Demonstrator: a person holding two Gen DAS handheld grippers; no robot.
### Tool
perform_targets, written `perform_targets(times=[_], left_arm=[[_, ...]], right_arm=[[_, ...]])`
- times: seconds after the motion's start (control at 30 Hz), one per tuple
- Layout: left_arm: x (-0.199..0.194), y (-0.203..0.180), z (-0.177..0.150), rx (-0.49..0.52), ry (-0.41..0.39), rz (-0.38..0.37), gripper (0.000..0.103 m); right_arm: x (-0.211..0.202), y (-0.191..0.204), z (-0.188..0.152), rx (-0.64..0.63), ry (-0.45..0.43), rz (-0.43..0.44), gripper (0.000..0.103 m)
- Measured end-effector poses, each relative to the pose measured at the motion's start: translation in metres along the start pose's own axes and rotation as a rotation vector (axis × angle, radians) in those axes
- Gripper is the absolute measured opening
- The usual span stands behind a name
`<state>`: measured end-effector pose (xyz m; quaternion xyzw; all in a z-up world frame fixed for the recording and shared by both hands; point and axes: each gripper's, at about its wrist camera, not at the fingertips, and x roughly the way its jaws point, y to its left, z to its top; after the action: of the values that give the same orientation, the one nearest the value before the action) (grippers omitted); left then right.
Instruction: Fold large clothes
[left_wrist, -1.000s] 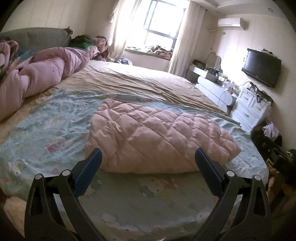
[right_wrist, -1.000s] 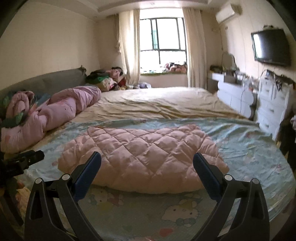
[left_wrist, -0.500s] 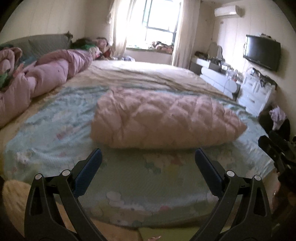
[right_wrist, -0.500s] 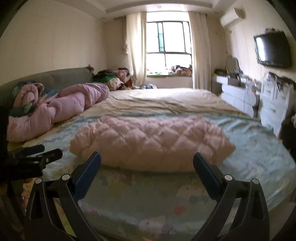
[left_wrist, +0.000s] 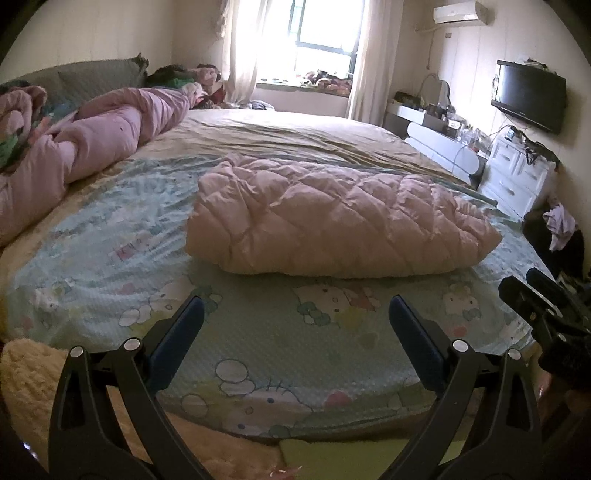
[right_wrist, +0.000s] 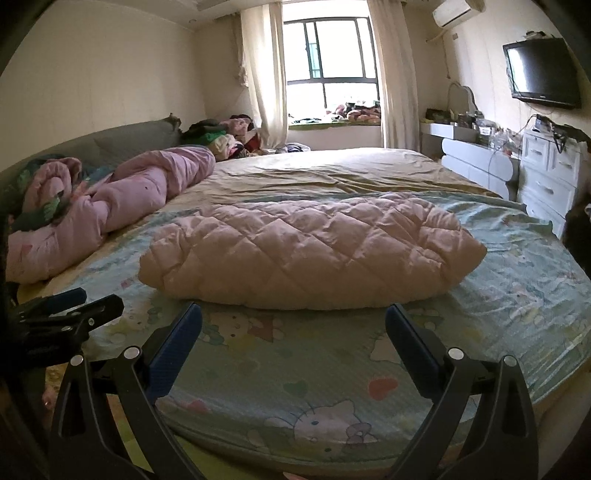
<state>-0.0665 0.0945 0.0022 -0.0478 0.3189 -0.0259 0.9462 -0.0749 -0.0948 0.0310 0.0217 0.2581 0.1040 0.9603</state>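
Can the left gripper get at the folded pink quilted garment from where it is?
Probably yes: the left gripper is open, and only bare sheet lies between it and the pink quilted garment.

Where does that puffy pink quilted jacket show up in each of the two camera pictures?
Left wrist view: the jacket lies mid-picture on the blue sheet, beyond the open gripper.
Right wrist view: the jacket lies mid-picture, slightly lower, just past the open gripper.
Shared landmark: the window behind the bed.
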Motion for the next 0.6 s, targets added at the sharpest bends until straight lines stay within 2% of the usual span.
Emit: perform_targets(times=[0.6], left_arm=[[-0.0045,-0.0010,0.0026,0.002,-0.021,-0.004,0.094]], right_arm=[[-0.0076,-0.0012,0.0052,-0.009,-0.018,0.011,0.099]])
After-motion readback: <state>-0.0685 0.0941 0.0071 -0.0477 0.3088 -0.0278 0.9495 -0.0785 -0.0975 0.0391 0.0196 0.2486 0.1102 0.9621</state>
